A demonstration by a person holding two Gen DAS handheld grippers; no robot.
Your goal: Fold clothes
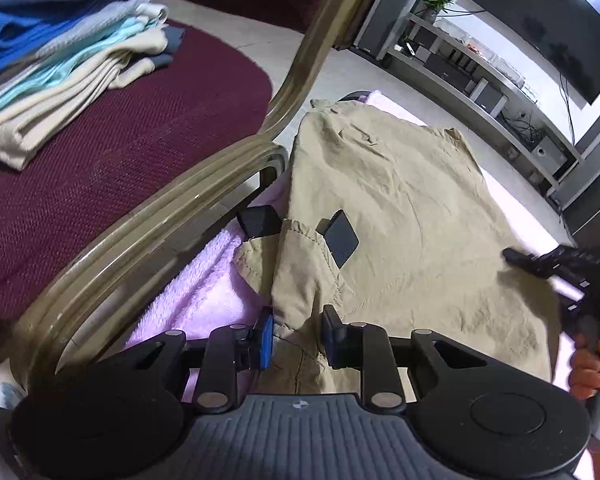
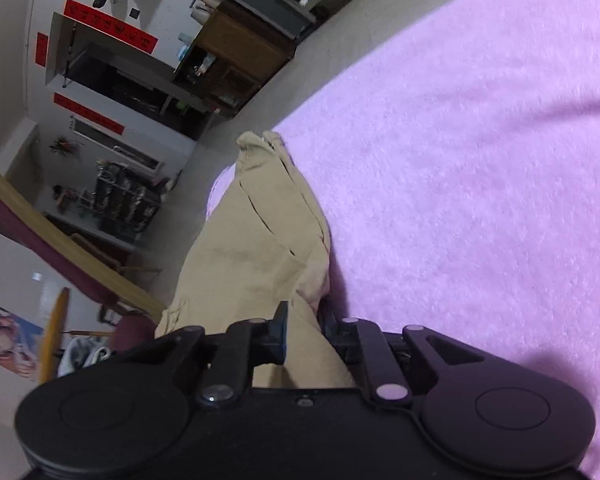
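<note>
A khaki garment (image 1: 404, 216) lies spread on a pink fleece blanket (image 1: 204, 292). My left gripper (image 1: 300, 236) is shut on a folded edge of the garment, cloth bunched between its fingers. In the right wrist view my right gripper (image 2: 304, 332) is shut on another bunched part of the khaki garment (image 2: 256, 240), held over the pink blanket (image 2: 460, 160). The right gripper also shows in the left wrist view (image 1: 548, 264), at the garment's right edge, held by a hand.
A chair with a maroon seat (image 1: 112, 160) and a curved golden frame (image 1: 204, 176) stands to the left, bearing a stack of folded clothes (image 1: 60, 60). A TV stand (image 1: 480, 80) with a screen is beyond. Shelves and a doorway show in the right wrist view.
</note>
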